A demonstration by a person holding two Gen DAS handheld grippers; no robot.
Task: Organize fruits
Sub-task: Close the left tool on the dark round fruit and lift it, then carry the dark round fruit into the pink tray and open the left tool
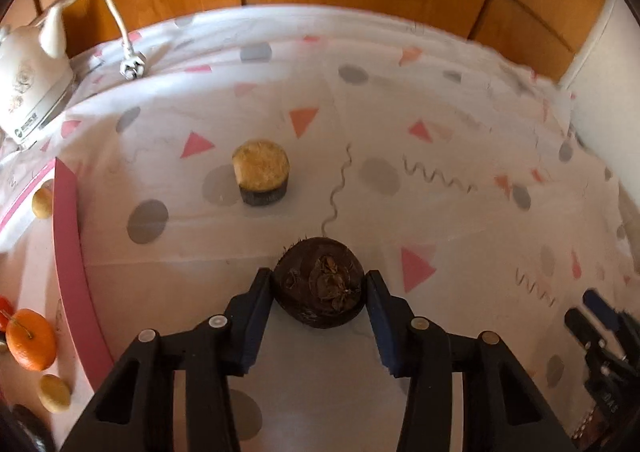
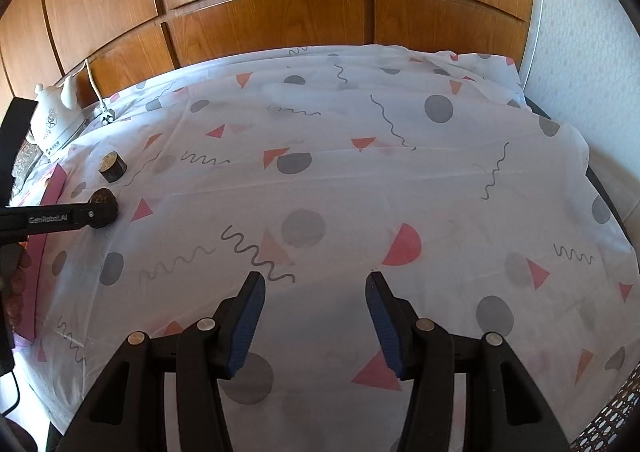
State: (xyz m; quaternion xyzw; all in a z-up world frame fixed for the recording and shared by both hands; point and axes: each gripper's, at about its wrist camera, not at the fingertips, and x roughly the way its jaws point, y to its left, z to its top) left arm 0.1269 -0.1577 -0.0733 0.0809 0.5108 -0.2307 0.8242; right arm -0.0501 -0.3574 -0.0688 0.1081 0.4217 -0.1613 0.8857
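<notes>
A dark brown round fruit (image 1: 316,304) with a dried calyx on top lies on the patterned cloth. My left gripper (image 1: 320,280) points down over it, and both blue pads touch its sides. In the right wrist view the same fruit (image 2: 106,198) shows at the far left with the left gripper (image 2: 96,214) on it. Just beyond it stands a short cut piece (image 1: 261,172) with a yellow top and dark skin. My right gripper (image 2: 316,292) hovers open over bare cloth, nothing between its fingers.
A pink-rimmed tray (image 1: 70,252) at the left holds an orange (image 1: 32,340) and small yellow fruits (image 1: 54,392). A white kettle (image 1: 32,80) and its plug (image 1: 132,66) sit at the back left. Wooden cabinet doors (image 2: 280,12) stand behind; a wicker basket (image 2: 612,420) is at the lower right.
</notes>
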